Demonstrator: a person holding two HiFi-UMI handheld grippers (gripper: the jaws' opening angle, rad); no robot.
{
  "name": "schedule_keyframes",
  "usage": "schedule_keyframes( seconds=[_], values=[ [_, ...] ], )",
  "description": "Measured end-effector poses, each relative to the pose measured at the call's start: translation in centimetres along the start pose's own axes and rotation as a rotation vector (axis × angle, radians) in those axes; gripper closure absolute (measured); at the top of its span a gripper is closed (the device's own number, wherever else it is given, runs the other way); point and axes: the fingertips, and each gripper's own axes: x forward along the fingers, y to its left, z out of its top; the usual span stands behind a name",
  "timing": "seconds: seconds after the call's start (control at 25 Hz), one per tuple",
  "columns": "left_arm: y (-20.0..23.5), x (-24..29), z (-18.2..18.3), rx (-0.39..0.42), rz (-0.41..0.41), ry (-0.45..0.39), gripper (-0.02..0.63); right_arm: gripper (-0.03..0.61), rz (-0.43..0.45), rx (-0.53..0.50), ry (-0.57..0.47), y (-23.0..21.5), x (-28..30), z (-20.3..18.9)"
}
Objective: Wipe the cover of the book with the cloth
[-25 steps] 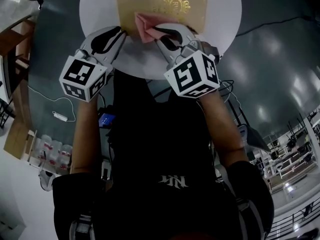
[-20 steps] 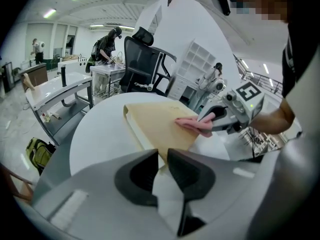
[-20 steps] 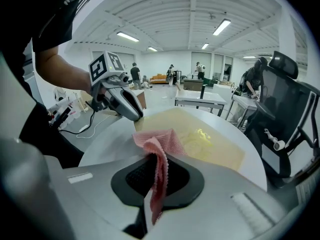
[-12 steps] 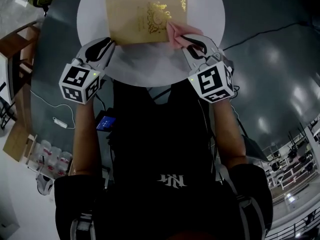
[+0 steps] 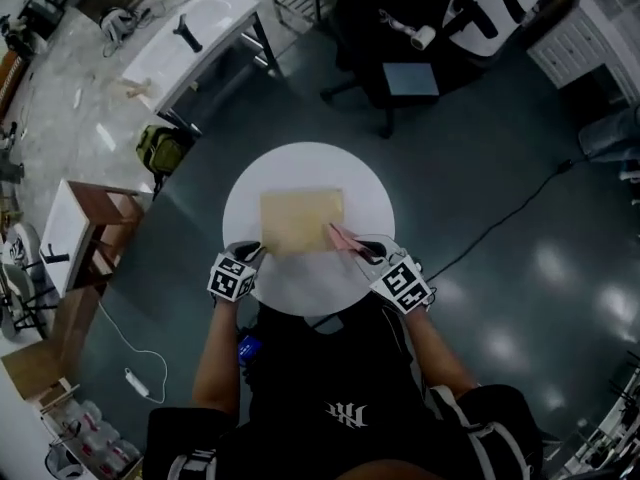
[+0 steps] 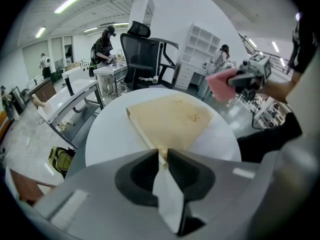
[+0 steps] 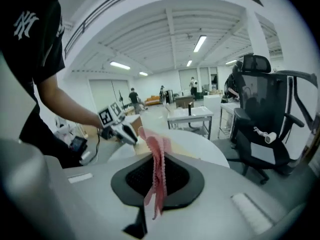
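Note:
A tan book (image 5: 300, 220) lies flat on the round white table (image 5: 310, 163). My left gripper (image 5: 250, 251) is at the book's near left corner. In the left gripper view that corner (image 6: 161, 155) runs in between the jaws, which are shut on it. My right gripper (image 5: 362, 250) is shut on a pink cloth (image 5: 344, 238), which hangs by the book's near right edge. The cloth (image 7: 157, 159) sticks up folded between the jaws in the right gripper view. Each gripper shows in the other's view: the right gripper (image 6: 240, 79) with the cloth (image 6: 222, 84), and the left gripper (image 7: 131, 138).
A black office chair (image 5: 400, 78) stands beyond the table. A white desk (image 5: 190, 43) and a green bag (image 5: 165, 148) are at the far left, and a brown wooden table (image 5: 95, 228) at the left. A black cable (image 5: 510, 218) runs over the floor at the right.
My right gripper has carried the pink cloth rightwards along the book's near edge to its right side. The left gripper has stayed at the near left corner. The head view now takes in far more of the room.

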Motion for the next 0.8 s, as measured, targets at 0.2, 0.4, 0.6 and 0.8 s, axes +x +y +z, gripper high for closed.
schedule_keyframes(
  seconds=[0.2,0.4,0.6,0.8],
  values=[
    [-3.2,-6.1,5.1,0.037,0.006,-0.071,0.558,0.566,0.144,0.016,-0.233,2.7,-4.3,11.0],
    [-11.0,-15.3,13.5,-0.024,-0.081,-0.392,0.611,0.568,0.223,-0.050,-0.409,6.7,-11.3,19.6],
    [-14.6,-25.8,18.8,0.105,-0.111,-0.668,0.611,0.568,0.209,-0.121,-0.650,11.5,-17.2,26.7],
    [-17.2,-37.2,22.4,0.270,-0.133,-0.876,0.611,0.567,0.158,-0.171,-0.804,14.8,-22.1,32.4]
  ],
)
